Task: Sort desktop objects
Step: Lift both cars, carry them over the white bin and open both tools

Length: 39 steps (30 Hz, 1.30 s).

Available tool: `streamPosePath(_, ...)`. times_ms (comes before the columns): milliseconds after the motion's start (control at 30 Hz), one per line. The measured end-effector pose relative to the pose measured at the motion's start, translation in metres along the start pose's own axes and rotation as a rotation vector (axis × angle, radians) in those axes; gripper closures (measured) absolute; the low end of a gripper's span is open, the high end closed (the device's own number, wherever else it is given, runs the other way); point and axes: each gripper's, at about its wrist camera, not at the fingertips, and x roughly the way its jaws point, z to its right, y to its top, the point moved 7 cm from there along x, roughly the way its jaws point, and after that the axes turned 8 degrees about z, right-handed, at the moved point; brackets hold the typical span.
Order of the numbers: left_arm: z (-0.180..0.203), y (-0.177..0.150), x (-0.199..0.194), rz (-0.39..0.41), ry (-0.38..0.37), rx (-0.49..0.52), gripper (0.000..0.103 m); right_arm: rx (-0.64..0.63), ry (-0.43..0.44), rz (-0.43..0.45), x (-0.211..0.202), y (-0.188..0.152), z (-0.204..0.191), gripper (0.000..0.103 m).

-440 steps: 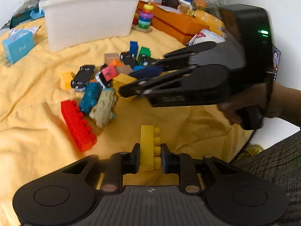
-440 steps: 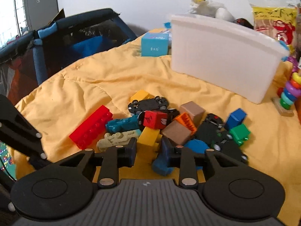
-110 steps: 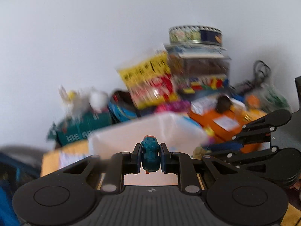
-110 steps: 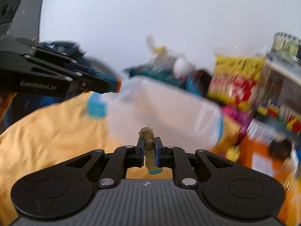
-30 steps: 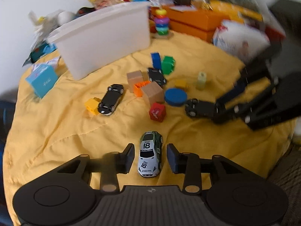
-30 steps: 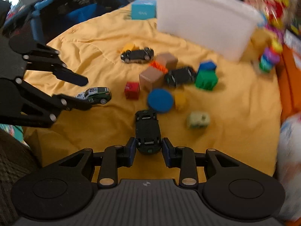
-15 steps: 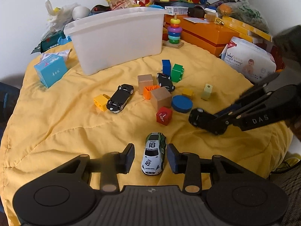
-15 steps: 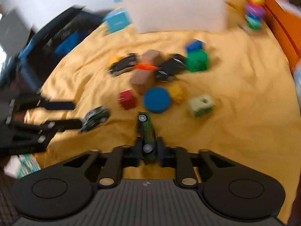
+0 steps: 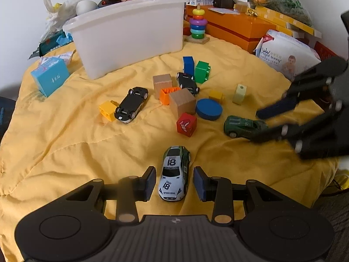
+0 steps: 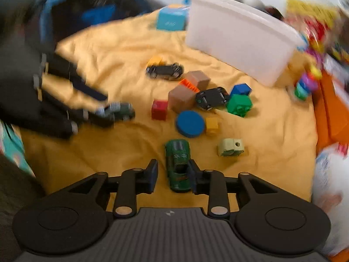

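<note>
My left gripper (image 9: 174, 182) is open around a white and green race car numbered 18 (image 9: 174, 172) that rests on the yellow blanket (image 9: 65, 135). My right gripper (image 10: 173, 175) is open, with a dark green toy car (image 10: 178, 163) between its fingers, upright on the blanket and against the right finger. In the left wrist view the green car (image 9: 244, 126) lies at the right gripper's tips (image 9: 264, 122). Loose toys lie beyond: a red cube (image 9: 186, 124), a blue disc (image 9: 209, 109), two black cars (image 9: 132, 104) (image 9: 187, 83), wooden cubes (image 9: 182, 102), and coloured bricks.
A white plastic bin (image 9: 130, 32) stands at the back of the blanket. A light blue box (image 9: 50, 78) is at the far left. A ring stacker (image 9: 197, 27), orange boxes (image 9: 235, 28) and a wipes pack (image 9: 288, 54) crowd the back right.
My right gripper has opened and set the green car upright on the blanket; half a second ago it was shut on it. My left gripper stays open around the white car.
</note>
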Motion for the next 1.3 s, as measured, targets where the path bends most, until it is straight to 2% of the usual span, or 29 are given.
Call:
streamPosePath(67, -0.001, 0.000, 0.002, 0.000, -0.002, 0.001, 0.061, 0.073, -0.011, 0.024, -0.002, 0.004, 0.011, 0.067)
streamPosePath(167, 0.002, 0.003, 0.005, 0.003, -0.015, 0.014, 0.061, 0.112, -0.009, 0.009, 0.007, 0.003, 0.018, 0.066)
streamPosePath(333, 0.004, -0.002, 0.014, -0.019, -0.033, 0.024, 0.065, 0.097, -0.002, -0.044, 0.024, -0.010, 0.011, 0.064)
streamPosePath(400, 0.002, -0.002, 0.014, -0.018, -0.041, 0.015, 0.066, 0.121, 0.006, -0.035, 0.024, -0.013, 0.013, 0.066)
streamPosePath(433, 0.001, -0.002, 0.015, -0.018, -0.045, 0.007, 0.070, 0.124, 0.011, -0.035, 0.022, -0.013, 0.015, 0.067)
streamPosePath(567, -0.002, 0.008, 0.009, 0.008, -0.071, -0.016, 0.071, 0.101, 0.031, -0.048, 0.021, -0.007, 0.013, 0.069)
streamPosePath(633, -0.003, 0.024, -0.002, 0.059, -0.068, 0.001, 0.071, 0.096, 0.027, -0.023, 0.015, 0.002, 0.014, 0.069)
streamPosePath(733, -0.014, 0.062, -0.021, 0.170, -0.018, 0.029, 0.071, 0.097, 0.005, 0.051, 0.001, 0.025, 0.024, 0.069)
streamPosePath(933, -0.050, 0.148, -0.031, 0.343, 0.091, 0.075, 0.070, 0.094, -0.070, 0.247, -0.018, 0.100, 0.066, 0.069)
streamPosePath(1100, -0.082, 0.212, -0.021, 0.406, 0.135, 0.066, 0.070, 0.134, -0.132, 0.392, -0.021, 0.163, 0.106, 0.069)
streamPosePath(1300, -0.110, 0.259, 0.004, 0.436, 0.183, 0.032, 0.070, 0.220, -0.178, 0.475, -0.003, 0.209, 0.148, 0.068)
